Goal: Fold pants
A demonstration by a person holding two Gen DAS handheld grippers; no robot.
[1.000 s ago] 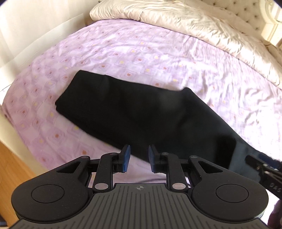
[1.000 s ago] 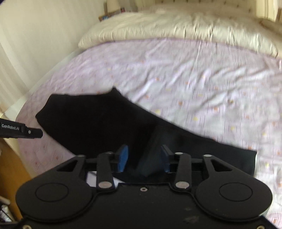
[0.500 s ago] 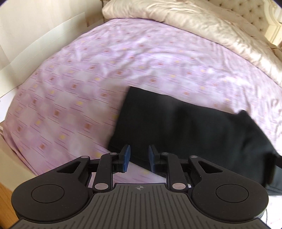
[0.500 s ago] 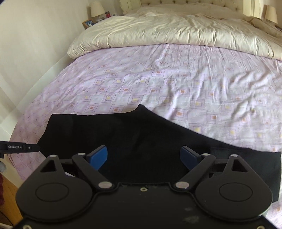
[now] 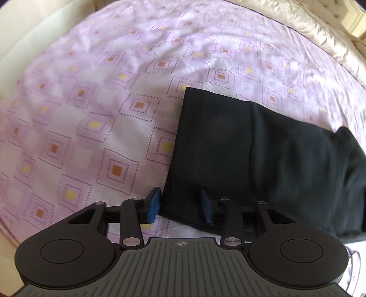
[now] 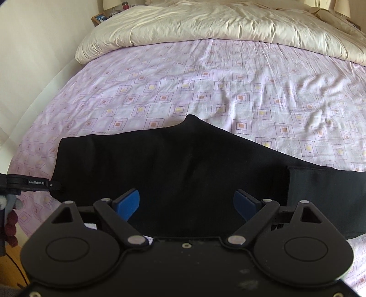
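Observation:
Black pants [image 6: 183, 164] lie folded lengthwise across the near side of the bed, leg end to the left, waistband [image 6: 324, 194] to the right. In the left wrist view the pants' [image 5: 240, 148] leg end is right in front of me. My left gripper [image 5: 180, 205] is open, its blue pads either side of the near corner of the leg end. My right gripper [image 6: 186, 203] is wide open and empty, low over the middle of the pants. The left gripper's tip [image 6: 32, 182] shows at the pants' left end.
The bed has a lilac sheet [image 6: 205, 91] with square patterns. A cream duvet [image 6: 205, 22] is bunched at the head end. A wall [image 6: 34, 57] runs along the left side. A nightstand with small items [image 6: 103, 17] stands far left.
My left gripper has moved left and down to the leg end's corner and opened wider. My right gripper let go of the fabric, opened wide and now hovers over the middle.

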